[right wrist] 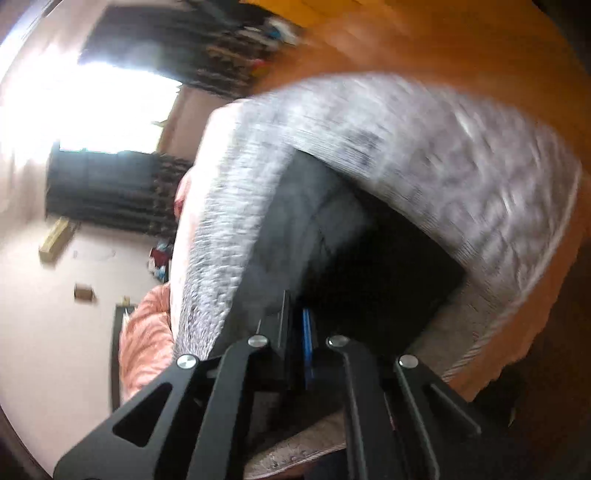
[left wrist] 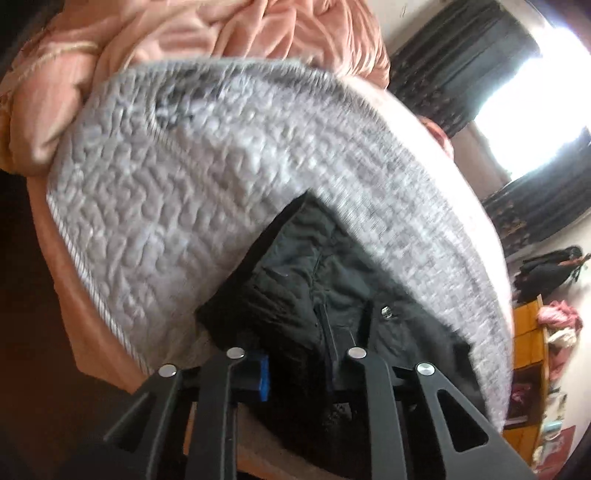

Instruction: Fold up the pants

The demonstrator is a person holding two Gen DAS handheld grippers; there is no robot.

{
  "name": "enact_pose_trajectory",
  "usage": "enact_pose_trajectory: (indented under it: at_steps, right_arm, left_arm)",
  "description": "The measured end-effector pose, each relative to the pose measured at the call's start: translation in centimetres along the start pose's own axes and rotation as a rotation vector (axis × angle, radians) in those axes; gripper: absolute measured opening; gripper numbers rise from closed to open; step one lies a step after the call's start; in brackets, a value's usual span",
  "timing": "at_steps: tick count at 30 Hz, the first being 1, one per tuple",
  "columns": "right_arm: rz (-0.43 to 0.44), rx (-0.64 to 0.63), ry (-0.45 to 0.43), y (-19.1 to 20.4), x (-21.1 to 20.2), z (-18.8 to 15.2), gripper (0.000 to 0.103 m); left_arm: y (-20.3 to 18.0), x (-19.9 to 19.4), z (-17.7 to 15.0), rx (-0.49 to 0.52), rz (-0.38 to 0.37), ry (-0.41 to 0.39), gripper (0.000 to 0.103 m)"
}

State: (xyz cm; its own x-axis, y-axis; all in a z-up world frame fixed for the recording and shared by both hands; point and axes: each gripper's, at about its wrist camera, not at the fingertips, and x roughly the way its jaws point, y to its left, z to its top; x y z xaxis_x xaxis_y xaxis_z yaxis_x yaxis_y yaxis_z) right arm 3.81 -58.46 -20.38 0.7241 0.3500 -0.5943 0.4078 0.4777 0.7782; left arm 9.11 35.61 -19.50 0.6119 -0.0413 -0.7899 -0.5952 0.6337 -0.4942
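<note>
Dark pants (left wrist: 295,280) lie on a grey quilted mattress (left wrist: 166,192), waist end with a metal button (left wrist: 386,312) toward me. My left gripper (left wrist: 299,373) sits at the waistband, jaws a little apart, blue pad (left wrist: 263,376) showing, dark fabric between the fingers. In the right wrist view the pants (right wrist: 332,240) show as a dark, blurred shape on the mattress (right wrist: 461,177). My right gripper (right wrist: 299,354) is shut on the pants' near edge.
A pink blanket (left wrist: 221,33) is bunched at the mattress's far end. Dark curtains (left wrist: 465,62) flank a bright window (left wrist: 535,110). Orange shelves (left wrist: 528,354) with clutter stand at right. An orange wooden surface (right wrist: 443,40) lies beyond the mattress.
</note>
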Motion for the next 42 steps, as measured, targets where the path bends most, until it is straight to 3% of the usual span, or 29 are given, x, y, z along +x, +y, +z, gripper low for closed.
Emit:
enact_pose_trajectory:
  at_steps: [3, 7, 9, 13, 14, 17, 18, 20, 22, 24, 26, 28, 30, 32, 34, 35, 36, 37, 39, 40, 42]
  right_arm:
    - [-0.008, -0.066, -0.017, 1.1, -1.2, -0.6, 0.002]
    - [-0.113, 0.0, 0.035, -3.6, 0.9, -0.7, 0.002]
    - [-0.128, 0.017, 0.041, -4.7, 1.5, -0.8, 0.002]
    - [-0.163, 0.009, 0.039, -5.0, 1.7, -1.2, 0.004]
    - [-0.173, 0.005, 0.041, -4.9, 1.9, -1.3, 0.01]
    - [-0.175, 0.006, 0.029, -4.2, 1.7, -1.4, 0.029]
    - [-0.176, 0.001, -0.008, -3.8, 0.8, -1.4, 0.034]
    - [-0.186, -0.013, -0.051, -3.5, -1.0, -1.2, 0.034]
    - [-0.172, -0.034, -0.063, -3.0, -2.0, -1.5, 0.034]
    - [-0.142, -0.11, -0.024, -0.9, -1.2, -2.4, 0.034]
    - [-0.127, -0.178, 0.033, 0.4, 0.3, -3.2, 0.034]
    - [-0.13, -0.21, 0.073, 1.2, 2.6, -3.7, 0.034]
    - [-0.143, -0.217, 0.102, 1.2, 4.5, -3.8, 0.034]
    - [-0.18, -0.21, 0.114, 0.4, 5.8, -3.4, 0.033]
    - [-0.237, -0.212, 0.118, -0.6, 6.3, -2.9, 0.019]
    - [-0.254, -0.197, 0.132, -1.5, 6.6, -2.4, 0.006]
    - [-0.257, -0.184, 0.146, -1.9, 6.6, -2.2, 0.004]
    - [-0.248, -0.184, 0.16, -1.9, 6.5, -2.0, 0.007]
    - [-0.233, -0.217, 0.155, -0.7, 5.5, -2.1, 0.033]
    - [-0.218, -0.234, 0.142, 0.0, 5.0, -2.0, 0.035]
    - [-0.173, -0.25, 0.115, 1.6, 4.4, -1.1, 0.035]
  left_arm:
    - [0.5, 0.8, 0.2, 0.008, 0.029, 0.027, 0.02]
    - [2.7, 4.2, -0.9, -0.012, 0.077, 0.117, 0.02]
    - [3.4, 4.6, -1.4, -0.032, 0.074, 0.117, 0.02]
    - [2.5, 5.0, -1.3, 0.02, 0.105, 0.103, 0.02]
    - [2.1, 4.9, -1.3, 0.042, 0.111, 0.099, 0.021]
    - [1.2, 3.5, -1.2, 0.087, 0.143, 0.08, 0.032]
    - [1.0, 2.5, -1.3, 0.098, 0.171, 0.056, 0.045]
    - [0.5, -0.7, -2.2, 0.161, 0.271, -0.062, 0.061]
    - [-0.6, -3.7, -3.4, 0.231, 0.306, -0.165, 0.068]
    - [-2.5, -5.0, -5.4, 0.295, 0.217, -0.176, 0.077]
    - [-4.4, -3.7, -7.2, 0.394, 0.175, -0.106, 0.077]
    - [-5.8, -1.8, -8.8, 0.493, 0.179, -0.058, 0.075]
    - [-6.6, 1.6, -9.6, 0.562, 0.235, 0.006, 0.07]
    - [-5.6, 4.5, -9.4, 0.549, 0.303, 0.072, 0.058]
    - [-4.1, 6.1, -8.6, 0.486, 0.293, 0.112, 0.053]
    - [-3.7, 6.6, -8.2, 0.464, 0.274, 0.128, 0.053]
    - [-4.0, 6.7, -8.2, 0.471, 0.286, 0.135, 0.052]
    - [-4.3, 6.5, -8.3, 0.481, 0.294, 0.134, 0.05]
    - [-5.7, 4.4, -8.1, 0.494, 0.241, 0.105, 0.048]
    - [-6.4, 3.1, -8.1, 0.507, 0.197, 0.071, 0.051]
    - [-7.7, 1.2, -7.9, 0.543, 0.152, 0.008, 0.078]
